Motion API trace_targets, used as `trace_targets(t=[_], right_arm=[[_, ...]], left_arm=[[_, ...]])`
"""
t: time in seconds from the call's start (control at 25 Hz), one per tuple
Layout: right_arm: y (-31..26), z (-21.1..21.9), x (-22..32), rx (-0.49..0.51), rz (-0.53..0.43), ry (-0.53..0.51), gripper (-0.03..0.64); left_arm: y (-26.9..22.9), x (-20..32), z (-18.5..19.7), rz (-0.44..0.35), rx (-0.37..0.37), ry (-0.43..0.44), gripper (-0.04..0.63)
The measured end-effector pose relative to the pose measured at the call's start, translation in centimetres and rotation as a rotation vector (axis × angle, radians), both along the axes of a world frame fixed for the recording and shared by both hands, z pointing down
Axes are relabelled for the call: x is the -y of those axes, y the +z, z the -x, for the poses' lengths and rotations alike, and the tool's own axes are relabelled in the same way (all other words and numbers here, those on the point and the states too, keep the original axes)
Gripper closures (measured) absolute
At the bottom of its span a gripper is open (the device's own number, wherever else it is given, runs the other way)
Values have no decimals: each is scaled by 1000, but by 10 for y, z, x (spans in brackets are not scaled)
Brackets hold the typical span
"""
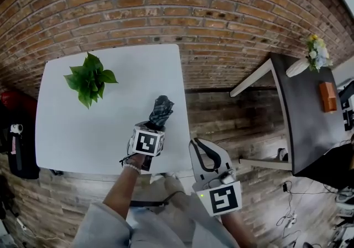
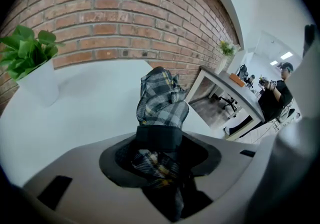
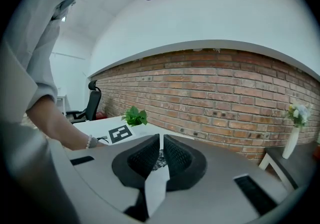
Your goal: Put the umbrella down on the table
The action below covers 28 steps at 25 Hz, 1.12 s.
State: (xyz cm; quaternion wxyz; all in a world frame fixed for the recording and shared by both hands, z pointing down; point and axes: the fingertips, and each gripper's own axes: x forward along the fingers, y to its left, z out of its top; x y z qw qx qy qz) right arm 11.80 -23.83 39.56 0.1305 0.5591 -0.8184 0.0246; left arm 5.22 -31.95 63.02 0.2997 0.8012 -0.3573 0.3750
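A folded plaid umbrella (image 1: 161, 111) with a black strap sticks out of my left gripper (image 1: 155, 126), which is shut on it over the right part of the white table (image 1: 72, 125). In the left gripper view the umbrella (image 2: 162, 100) runs forward from between the jaws of the gripper (image 2: 160, 153), above the table top (image 2: 85, 98). Whether its far end touches the table I cannot tell. My right gripper (image 1: 204, 150) hangs off the table's near right corner, with its jaws together and nothing in them. In its own view that gripper (image 3: 161, 140) points level towards the brick wall.
A green potted plant (image 1: 88, 78) stands at the table's back left. A dark table (image 1: 307, 114) on the right carries a vase of flowers (image 1: 315, 53) and an orange box (image 1: 327, 96). A black bag (image 1: 16, 147) lies on the floor at the left.
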Motion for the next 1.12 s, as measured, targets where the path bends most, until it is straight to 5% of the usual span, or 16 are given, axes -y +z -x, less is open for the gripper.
trace_targets(t=[0.4,0.64,0.76,0.92,1.12], right_arm=[[6,6,-2,-4,15,-4,563],[4,11,-5,-10,7,-11,563],[2,13,-7,-16,0,-19,563],[-1,16,-10,-23,1,-25,563],[-7,23,-11,-23,-23,-40,563]], left_arm=[[16,2,1,12,65,32,347],[7,0,3,12,33,41,317],[-6,-1,8,-23,43,49,310],[-35,0,6,-99,-34,30,310],[-86,-5,18,-221,-111,-20,400]])
